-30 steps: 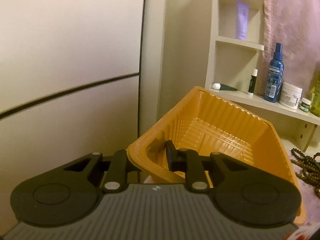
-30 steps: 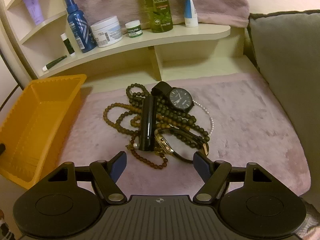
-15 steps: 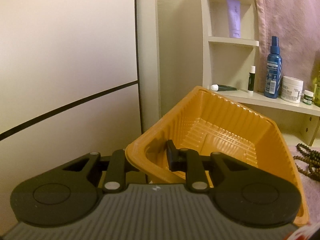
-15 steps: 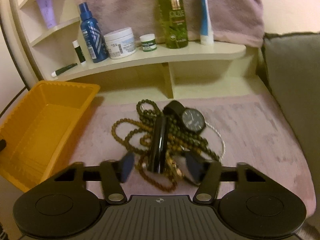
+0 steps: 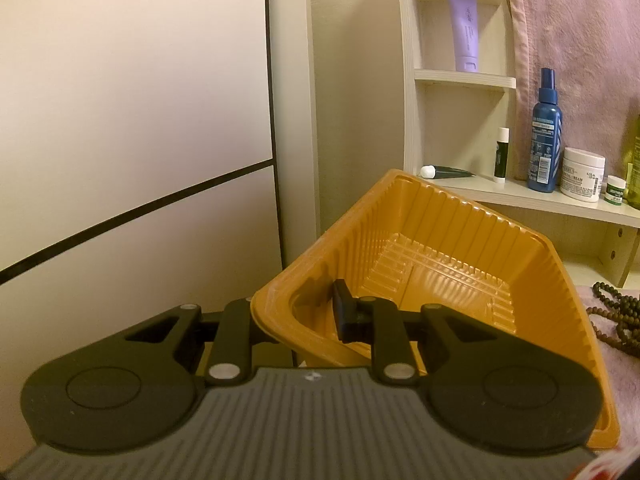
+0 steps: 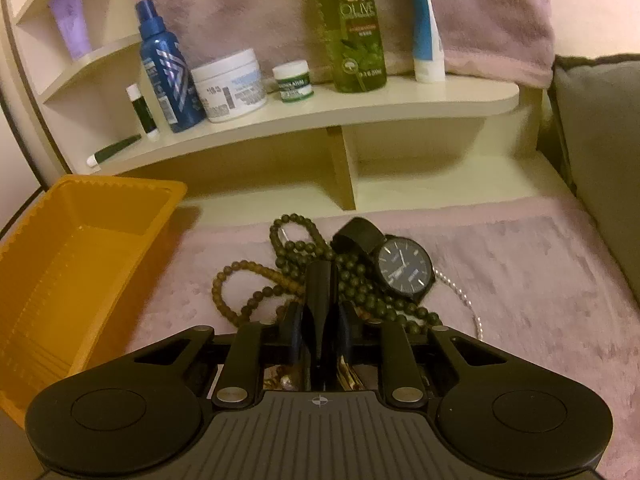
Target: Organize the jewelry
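Since a moment ago my right gripper (image 6: 320, 328) has dropped onto the jewelry pile and is closing on the black band (image 6: 319, 292) between its pads, beside the watch (image 6: 404, 270), while my left gripper (image 5: 296, 320) stays clamped on the tilted yellow tray (image 5: 440, 248).

Left claw (image 5: 298, 316) clamped; right claw (image 6: 320, 320) closing (tilted downward).
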Tool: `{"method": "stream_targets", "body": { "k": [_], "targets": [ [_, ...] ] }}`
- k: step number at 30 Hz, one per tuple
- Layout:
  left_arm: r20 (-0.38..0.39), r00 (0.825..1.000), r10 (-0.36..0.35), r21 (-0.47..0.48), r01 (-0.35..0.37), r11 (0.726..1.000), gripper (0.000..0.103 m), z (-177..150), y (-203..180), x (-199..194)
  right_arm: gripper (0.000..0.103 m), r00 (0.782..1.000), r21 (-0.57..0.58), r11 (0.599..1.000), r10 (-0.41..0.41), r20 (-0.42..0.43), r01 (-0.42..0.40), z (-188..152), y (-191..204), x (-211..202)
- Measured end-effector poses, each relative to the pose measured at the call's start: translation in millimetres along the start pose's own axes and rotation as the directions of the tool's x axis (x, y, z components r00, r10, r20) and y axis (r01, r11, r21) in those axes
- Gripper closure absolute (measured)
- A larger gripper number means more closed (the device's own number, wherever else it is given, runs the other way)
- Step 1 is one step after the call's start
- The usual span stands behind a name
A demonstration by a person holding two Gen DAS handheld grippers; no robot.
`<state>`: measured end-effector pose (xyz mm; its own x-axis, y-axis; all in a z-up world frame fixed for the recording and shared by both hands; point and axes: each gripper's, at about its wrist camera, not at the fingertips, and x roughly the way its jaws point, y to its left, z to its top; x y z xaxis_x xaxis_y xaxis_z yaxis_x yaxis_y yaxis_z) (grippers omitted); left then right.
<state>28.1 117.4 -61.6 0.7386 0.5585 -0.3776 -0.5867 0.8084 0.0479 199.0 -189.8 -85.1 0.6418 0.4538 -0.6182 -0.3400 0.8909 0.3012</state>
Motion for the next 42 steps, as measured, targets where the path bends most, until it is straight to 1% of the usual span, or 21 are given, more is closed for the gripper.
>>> {"method": "stream_targets", "body": {
  "k": [5,9,12,16,21,24,25,29,33,35,37,38,39,40,42],
  "targets": [
    [-0.004,1.000,0.000,0.001,0.000,1.000,0.083,0,0,1,0.083,0.998,0.051,0.998,0.042,0.042,-0.044,7,-1,-10],
    [-0.009,1.000,-0.002,0.006,0.002,1.000,0.083,1,-1,1,0.083,0.989,0.066,0.987,0.141,0.052,-0.144,14,15,-20],
    [-0.011,1.000,-0.004,0.012,0.004,1.000,0.083,2,-1,1,0.084,0.971,0.067,0.968,0.238,0.039,-0.240,17,34,-24],
    [-0.013,1.000,-0.005,0.016,0.005,1.000,0.083,2,-1,2,0.084,0.937,0.057,0.935,0.350,0.003,-0.350,15,65,-23],
    [-0.017,1.000,-0.006,0.022,0.007,1.000,0.083,2,0,2,0.084,0.902,0.037,0.904,0.427,-0.055,-0.426,9,98,-14],
    [-0.020,1.000,-0.006,0.025,0.007,1.000,0.083,2,0,3,0.084,0.892,0.024,0.896,0.443,-0.089,-0.443,5,112,-8],
    [-0.021,1.000,-0.006,0.025,0.007,1.000,0.083,2,0,3,0.084,0.891,0.015,0.897,0.441,-0.105,-0.442,3,117,-5],
    [-0.022,1.000,-0.007,0.026,0.007,1.000,0.083,2,0,2,0.083,0.901,-0.018,0.912,0.402,-0.162,-0.410,-4,129,11],
    [-0.027,1.000,-0.008,0.028,0.009,1.000,0.083,2,1,3,0.083,0.920,-0.080,0.926,0.352,-0.171,-0.369,-7,139,23],
    [-0.028,1.000,-0.009,0.030,0.010,0.999,0.083,2,1,3,0.083,0.928,-0.096,0.931,0.334,-0.164,-0.352,-9,140,21],
    [-0.029,1.000,-0.009,0.032,0.010,0.999,0.083,2,1,2,0.082,0.928,-0.099,0.929,0.340,-0.155,-0.357,-10,139,19],
    [-0.030,1.000,-0.010,0.032,0.011,0.999,0.083,2,1,2,0.080,0.928,-0.094,0.929,0.343,-0.150,-0.358,-9,138,17],
    [-0.031,0.999,-0.011,0.035,0.012,0.999,0.083,2,1,3,0.075,0.927,-0.089,0.929,0.346,-0.142,-0.360,-8,136,13],
    [-0.031,0.999,-0.010,0.036,0.011,0.999,0.083,2,1,3,0.073,0.928,-0.086,0.928,0.350,-0.126,-0.362,-8,134,7],
    [-0.032,0.999,-0.010,0.036,0.011,0.999,0.083,2,0,3,0.067,0.929,-0.080,0.926,0.363,-0.069,-0.368,-7,126,-7]
  ]
}}
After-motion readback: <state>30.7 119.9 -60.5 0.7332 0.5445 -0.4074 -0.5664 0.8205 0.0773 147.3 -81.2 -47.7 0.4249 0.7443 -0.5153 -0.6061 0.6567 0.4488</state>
